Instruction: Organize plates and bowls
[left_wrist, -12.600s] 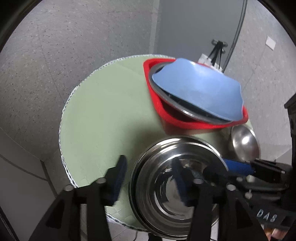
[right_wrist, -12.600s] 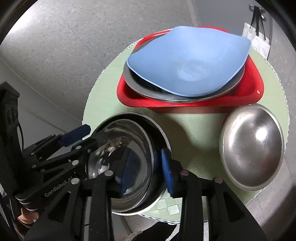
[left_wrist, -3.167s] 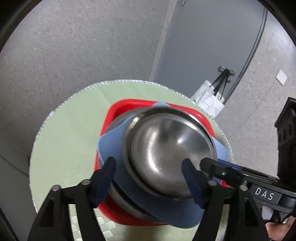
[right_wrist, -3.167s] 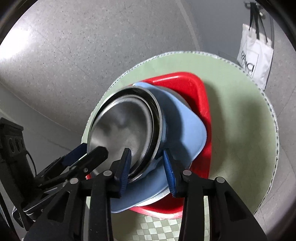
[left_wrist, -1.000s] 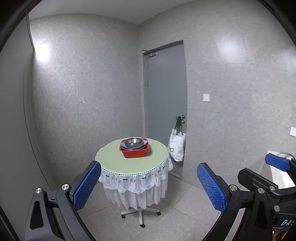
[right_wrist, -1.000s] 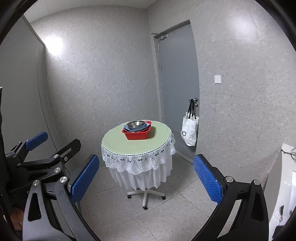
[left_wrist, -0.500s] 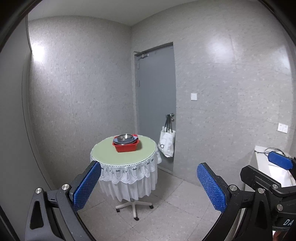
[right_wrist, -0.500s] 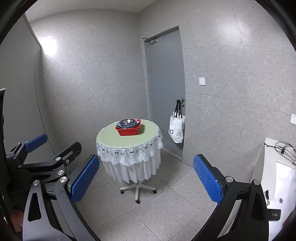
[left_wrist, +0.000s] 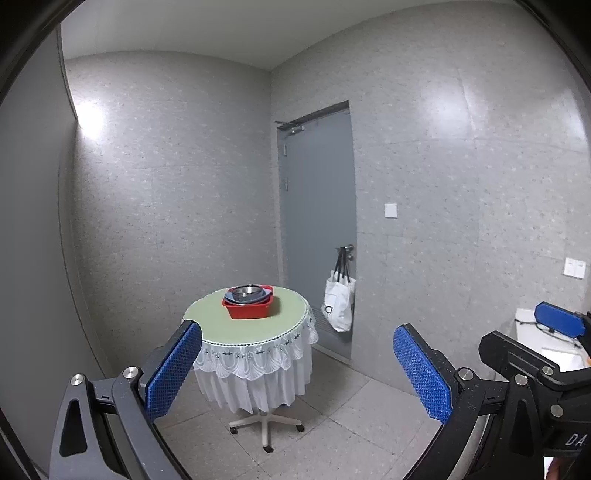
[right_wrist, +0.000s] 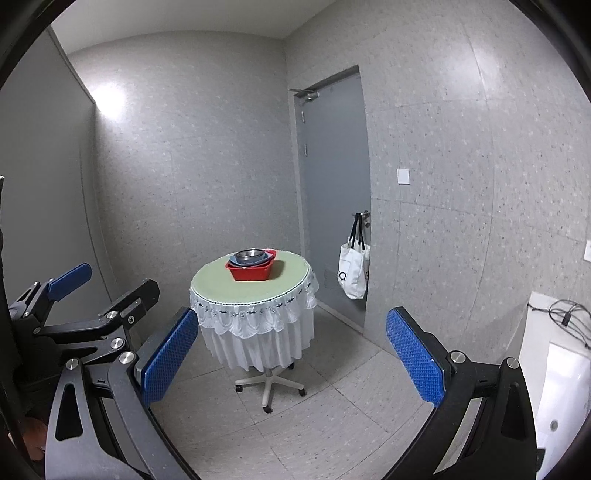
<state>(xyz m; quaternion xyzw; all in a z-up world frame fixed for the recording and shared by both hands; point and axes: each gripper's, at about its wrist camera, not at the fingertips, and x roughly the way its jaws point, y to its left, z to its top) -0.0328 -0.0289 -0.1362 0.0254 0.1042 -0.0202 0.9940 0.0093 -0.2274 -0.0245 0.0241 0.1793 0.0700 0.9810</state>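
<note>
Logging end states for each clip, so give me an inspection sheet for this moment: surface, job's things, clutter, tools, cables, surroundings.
Surface: round table with green top and white lace skirt, on a wheeled base.
Job's things: red tub on the table holds a stack; blue dish under a metal bowl.
Clutter: nothing seen on the table outside the tub.
Tools: left tool and right tool both open, empty, far from the table.
Cables: black cables on a white counter at right.
Surroundings: grey door, white tote bag hanging on its handle, wall switch.
</note>
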